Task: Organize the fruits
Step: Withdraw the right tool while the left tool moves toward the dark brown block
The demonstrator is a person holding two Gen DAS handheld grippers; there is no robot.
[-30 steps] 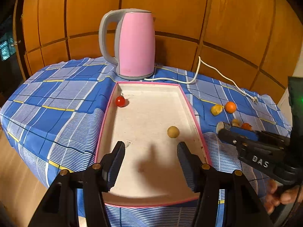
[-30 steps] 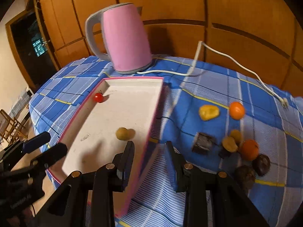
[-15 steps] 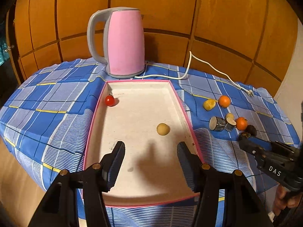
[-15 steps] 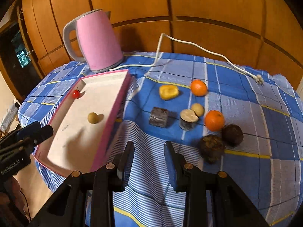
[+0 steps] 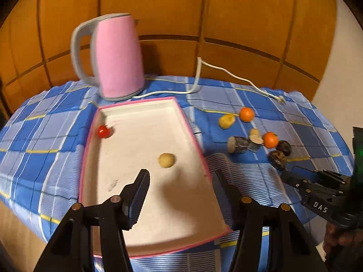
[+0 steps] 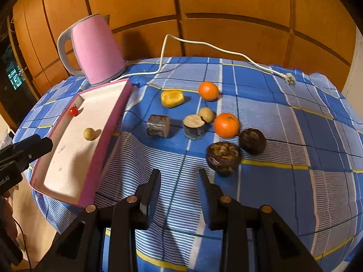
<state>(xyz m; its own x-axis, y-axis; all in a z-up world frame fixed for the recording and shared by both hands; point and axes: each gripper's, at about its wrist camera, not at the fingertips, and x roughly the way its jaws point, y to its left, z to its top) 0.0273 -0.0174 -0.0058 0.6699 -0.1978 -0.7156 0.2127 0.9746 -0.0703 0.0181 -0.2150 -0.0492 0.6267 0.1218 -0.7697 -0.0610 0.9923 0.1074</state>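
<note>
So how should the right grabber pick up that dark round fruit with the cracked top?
Grip the dark round fruit with the cracked top across its widest middle, coming from above. It sits upright just ahead of the right gripper, and its sides are clear except toward the smooth dark fruit behind it.

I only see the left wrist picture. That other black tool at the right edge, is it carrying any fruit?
Observer: No. The right wrist view shows the right gripper with its jaws slightly apart and nothing between them, above the checked tablecloth.
Operator: Which fruit is closest to it?
Observer: A dark brown fruit with a rough, cracked top, just ahead of its right-hand finger.
Operator: What is beyond the pink kettle, off to the left?
Observer: A dark opening in the wooden wall, with a small lit green screen inside.
</note>
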